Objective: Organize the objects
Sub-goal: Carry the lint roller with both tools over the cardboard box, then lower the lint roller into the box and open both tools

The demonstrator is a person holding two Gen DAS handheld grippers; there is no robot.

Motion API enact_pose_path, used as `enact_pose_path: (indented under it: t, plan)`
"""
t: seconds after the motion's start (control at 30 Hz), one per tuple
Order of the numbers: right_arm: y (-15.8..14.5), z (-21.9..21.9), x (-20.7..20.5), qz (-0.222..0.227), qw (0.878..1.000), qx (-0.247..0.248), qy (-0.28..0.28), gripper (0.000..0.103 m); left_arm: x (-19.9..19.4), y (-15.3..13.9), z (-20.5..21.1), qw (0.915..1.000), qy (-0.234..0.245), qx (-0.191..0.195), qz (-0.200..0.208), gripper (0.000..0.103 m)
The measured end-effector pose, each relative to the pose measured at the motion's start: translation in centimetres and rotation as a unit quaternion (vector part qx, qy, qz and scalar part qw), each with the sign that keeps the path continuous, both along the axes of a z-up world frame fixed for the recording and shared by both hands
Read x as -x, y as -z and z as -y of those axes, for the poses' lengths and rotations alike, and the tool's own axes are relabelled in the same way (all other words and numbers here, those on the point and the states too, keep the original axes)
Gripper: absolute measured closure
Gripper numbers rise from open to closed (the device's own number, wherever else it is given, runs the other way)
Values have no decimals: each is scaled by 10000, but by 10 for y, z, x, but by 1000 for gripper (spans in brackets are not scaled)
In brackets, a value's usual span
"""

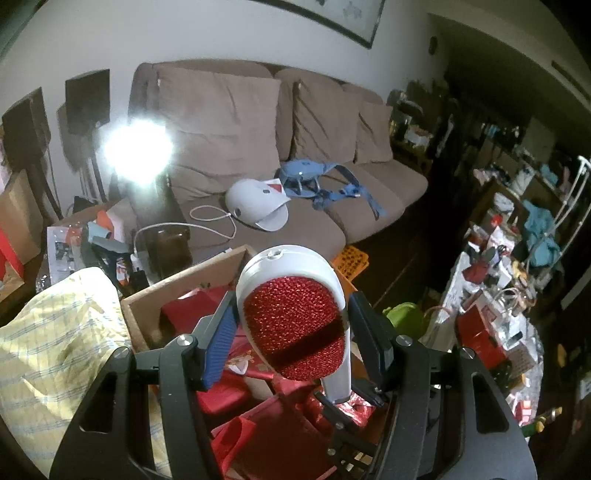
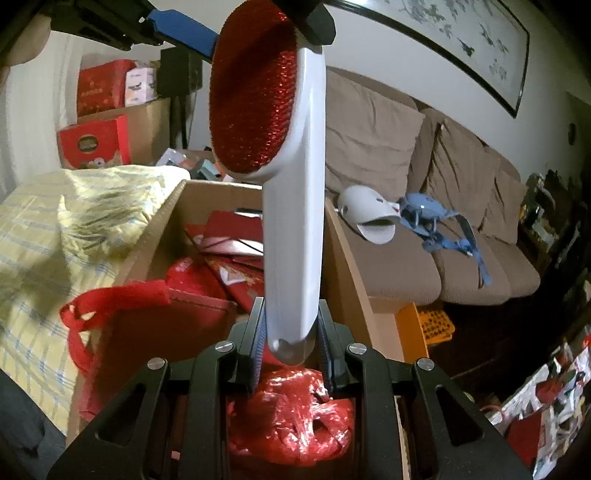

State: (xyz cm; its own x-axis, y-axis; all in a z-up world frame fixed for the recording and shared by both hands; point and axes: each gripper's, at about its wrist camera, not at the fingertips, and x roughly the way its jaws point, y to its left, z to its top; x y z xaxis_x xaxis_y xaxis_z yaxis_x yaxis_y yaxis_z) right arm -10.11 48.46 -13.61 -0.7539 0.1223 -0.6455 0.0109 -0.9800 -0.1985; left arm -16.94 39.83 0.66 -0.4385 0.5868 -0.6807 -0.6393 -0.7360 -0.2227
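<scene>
A white lint brush [image 1: 295, 325] with a red bristle pad is held by both grippers at once. My left gripper [image 1: 291, 332] is shut on the brush's head, its blue pad [image 1: 219, 332] on one side and the black finger on the other. In the right wrist view the brush [image 2: 291, 240] stands up from my right gripper [image 2: 291, 332], which is shut on the end of the handle. The left gripper [image 2: 266, 29] shows at the top there. Below the brush lies an open cardboard box [image 2: 221, 192] with a red bag [image 2: 147, 332] and crumpled red plastic [image 2: 291, 413] inside.
A brown sofa [image 1: 258, 147] behind the box carries a white domed device [image 1: 255, 206] with a cable and a blue strapped item [image 1: 317, 184]. A yellow checked cloth [image 1: 55, 332] lies left of the box. An orange crate [image 1: 351, 262] and a cluttered table [image 1: 498, 295] stand to the right.
</scene>
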Motion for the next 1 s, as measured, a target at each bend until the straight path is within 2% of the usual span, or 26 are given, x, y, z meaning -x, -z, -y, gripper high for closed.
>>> enact_pose_path:
  t: [0.27, 0.5, 0.83, 1.0]
  plan:
    - [14, -16, 5, 186, 9997, 110, 124, 78, 20, 21, -26, 9993, 85, 182, 305, 46]
    - [23, -24, 7, 338, 9991, 182, 198, 78, 44, 42, -38, 9970, 136, 133, 754, 46]
    - [36, -21, 15, 563, 9981, 221, 60, 77, 89, 91, -24, 9868, -150, -74, 1608, 46]
    - [44, -15, 19, 682, 9974, 225, -26, 76, 98, 108, -18, 9835, -195, -59, 1798, 45]
